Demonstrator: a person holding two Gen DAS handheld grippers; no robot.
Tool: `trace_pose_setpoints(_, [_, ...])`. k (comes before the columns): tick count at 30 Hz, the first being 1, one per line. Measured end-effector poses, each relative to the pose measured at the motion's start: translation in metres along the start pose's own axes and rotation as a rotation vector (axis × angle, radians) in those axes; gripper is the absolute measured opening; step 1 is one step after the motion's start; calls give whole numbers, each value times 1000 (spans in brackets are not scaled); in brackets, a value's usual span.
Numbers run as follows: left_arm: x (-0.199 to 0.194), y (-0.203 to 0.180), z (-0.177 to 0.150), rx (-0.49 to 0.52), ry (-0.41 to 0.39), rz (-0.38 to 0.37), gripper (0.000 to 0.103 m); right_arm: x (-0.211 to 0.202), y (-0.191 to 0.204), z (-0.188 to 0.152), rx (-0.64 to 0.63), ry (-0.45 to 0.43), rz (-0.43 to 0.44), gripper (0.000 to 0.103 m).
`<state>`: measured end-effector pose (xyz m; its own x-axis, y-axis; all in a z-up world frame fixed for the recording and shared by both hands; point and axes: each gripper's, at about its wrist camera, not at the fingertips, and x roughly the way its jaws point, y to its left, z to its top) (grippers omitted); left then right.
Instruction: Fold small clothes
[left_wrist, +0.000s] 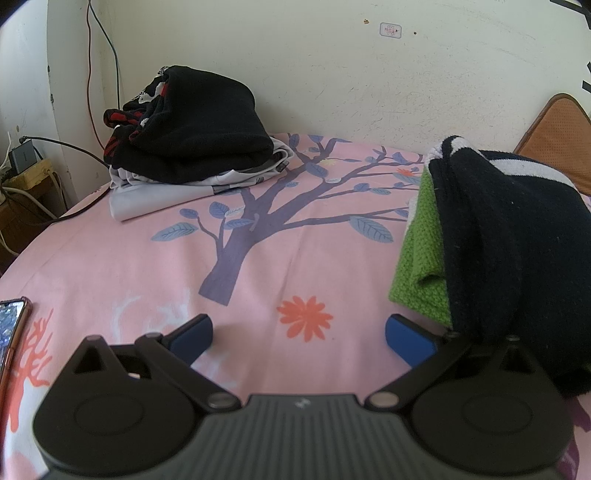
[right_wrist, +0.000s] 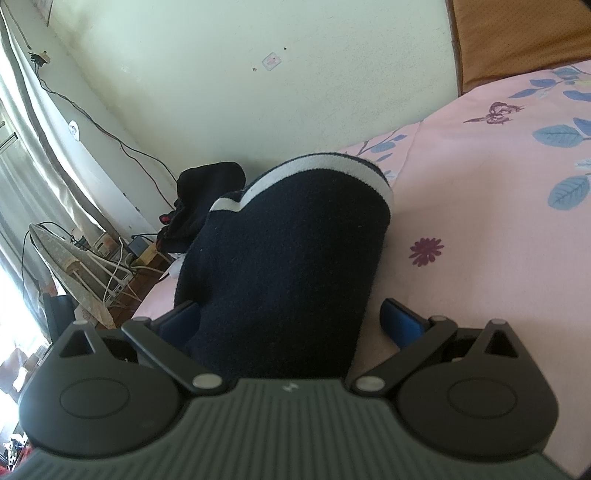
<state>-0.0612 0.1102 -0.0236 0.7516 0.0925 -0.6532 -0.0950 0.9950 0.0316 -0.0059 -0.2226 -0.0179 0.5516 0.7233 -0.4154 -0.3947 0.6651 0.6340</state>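
Left wrist view, taken left to right: a phone in a reddish case (left_wrist: 11, 332) lies at the left edge of the pink bedsheet printed with a purple tree, blue leaves and orange flowers (left_wrist: 110, 266). Behind it, against the cream wall (left_wrist: 314, 74), sits a stack of folded clothes (left_wrist: 192, 147): a black fleece garment on top, a red, black and white patterned piece under it, and a pale grey garment at the bottom, flat on the sheet. The left gripper (left_wrist: 299, 332) hovers low over the sheet with its blue-padded jaws spread wide and nothing between them. On the right lies a green knitted cloth (left_wrist: 421, 266), with a dark navy knit garment with white stripes (left_wrist: 509, 240) draped over it; the navy fabric hangs down onto the gripper's right linkage. An orange-brown cushion (left_wrist: 554, 140) stands behind it. In the right wrist view, an ironing board (right_wrist: 62, 266) and cables are on the left beyond the bed. The right gripper (right_wrist: 288, 317) has its jaws wide apart, and the navy garment (right_wrist: 288, 240) lies bunched between them, touching the left pad, with a gap at the right pad; no grip is visible. No containers are in either view.
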Motion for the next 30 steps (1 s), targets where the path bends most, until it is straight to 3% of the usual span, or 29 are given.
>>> trace_pose_setpoints(30, [-3,5,0,-9,-1,-20,103,-2,2,-5,-13,-30,-41,103])
